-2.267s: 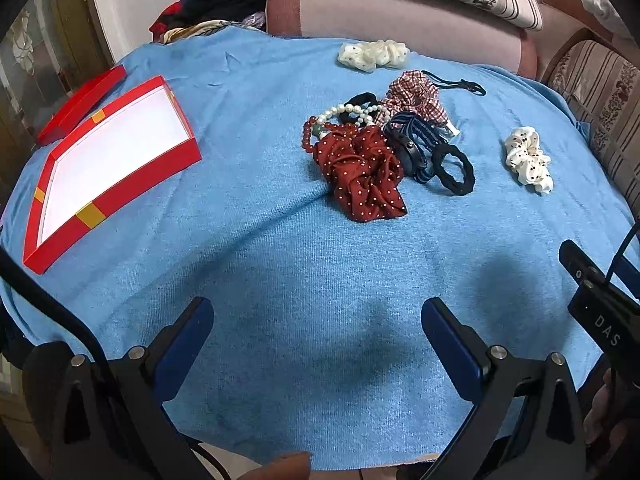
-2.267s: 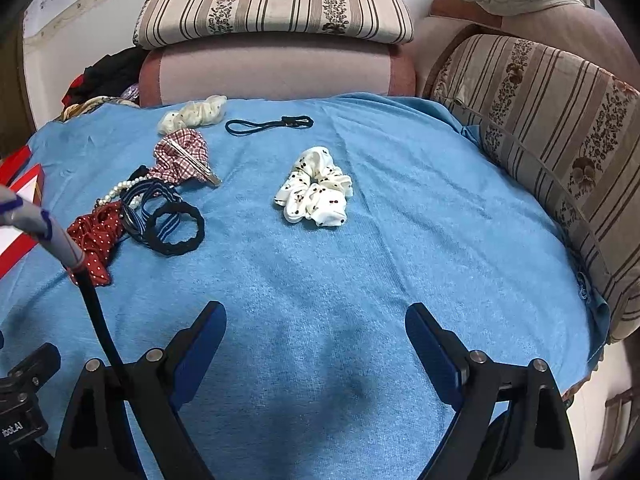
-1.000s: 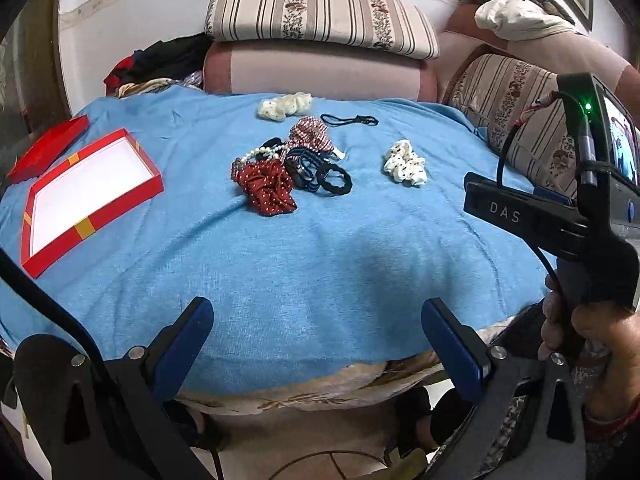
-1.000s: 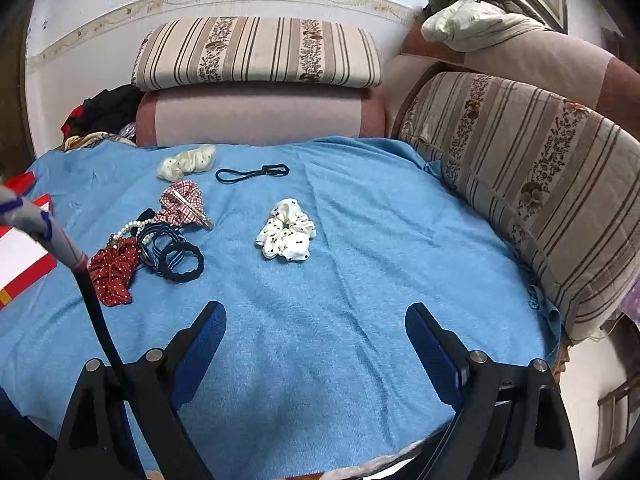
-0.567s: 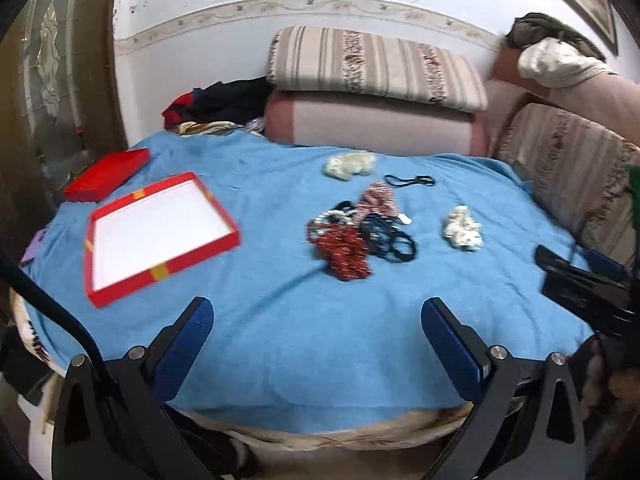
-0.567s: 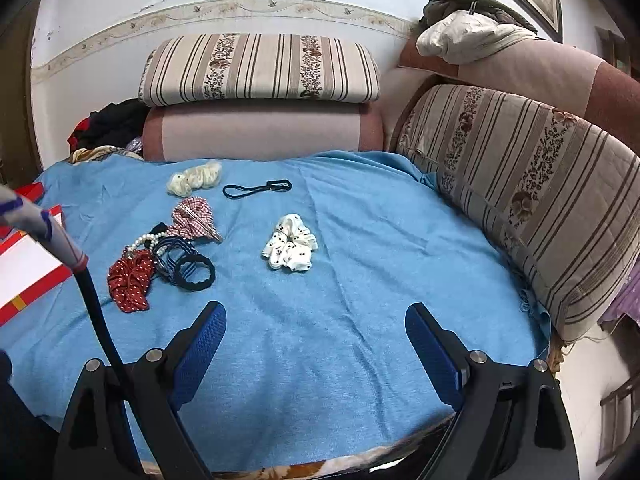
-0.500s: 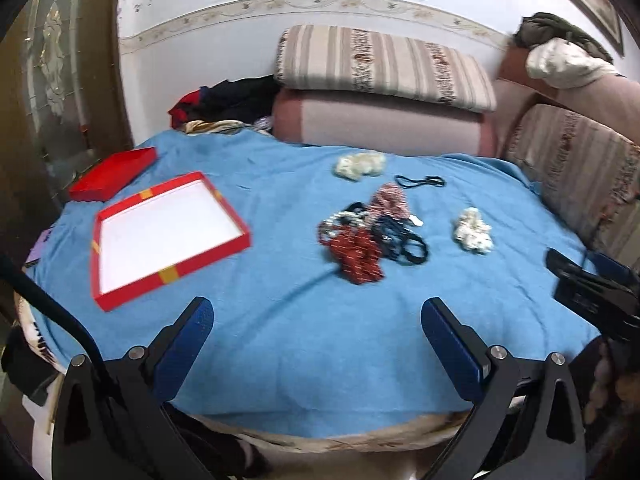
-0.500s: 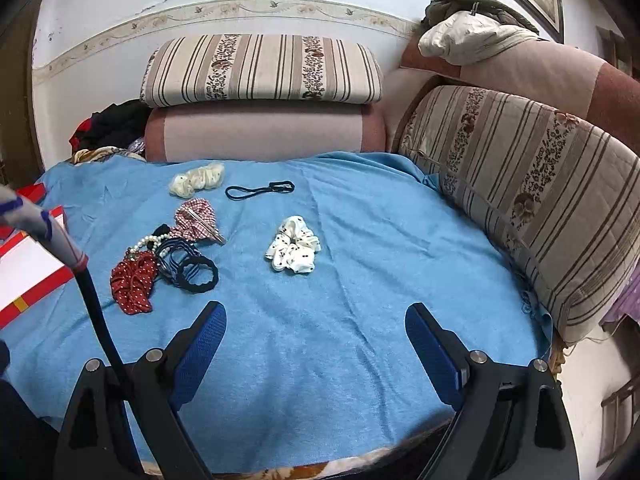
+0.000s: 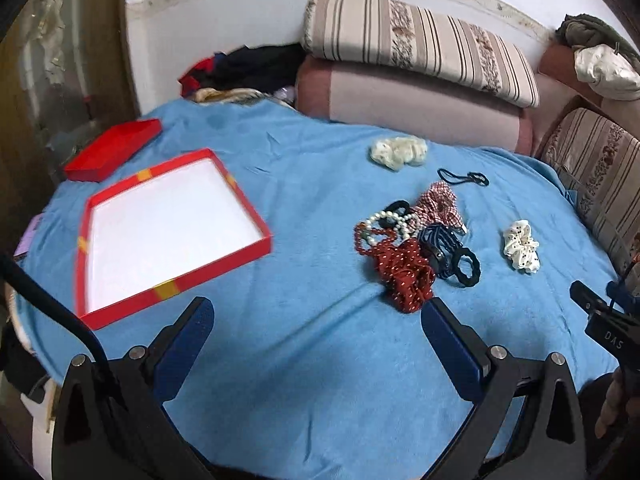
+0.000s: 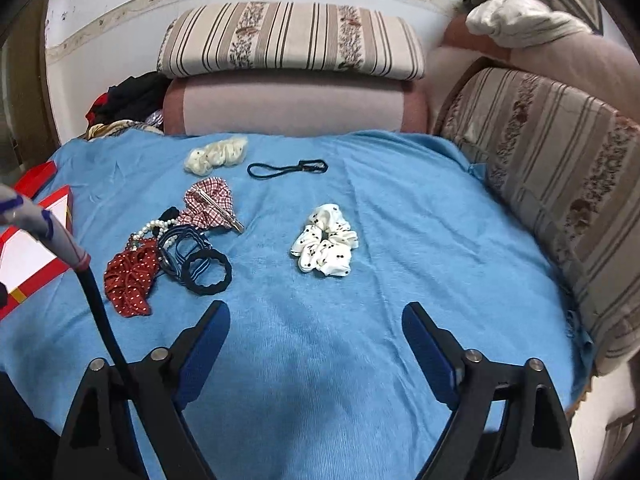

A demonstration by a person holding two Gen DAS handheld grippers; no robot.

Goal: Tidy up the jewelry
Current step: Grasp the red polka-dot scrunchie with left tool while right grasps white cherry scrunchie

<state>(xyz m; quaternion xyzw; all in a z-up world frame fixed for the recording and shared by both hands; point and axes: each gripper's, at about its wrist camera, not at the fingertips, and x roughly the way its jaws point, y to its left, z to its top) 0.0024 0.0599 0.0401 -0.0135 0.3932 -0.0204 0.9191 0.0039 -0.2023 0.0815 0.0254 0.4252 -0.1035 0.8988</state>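
A blue cloth (image 10: 360, 208) with a fine ribbed, matt weave covers the surface, and on it the red polka-dot scrunchie (image 9: 404, 276), the white spotted scrunchie (image 10: 326, 246) and the cream scrunchie (image 10: 216, 155) are all soft gathered fabric — the red gingham bow (image 10: 208, 202) is woven cloth too, with a shiny metal clip along it. The pearl bead bracelet (image 9: 390, 220) looks glossy and smooth, the black hair tie (image 10: 208, 274) dull and ridged. The red box (image 9: 168, 232) reads as smooth card with a plain white matt inside, while both sets of gripper pads (image 10: 204, 346) are matt blue on black plastic arms with small metal screws.
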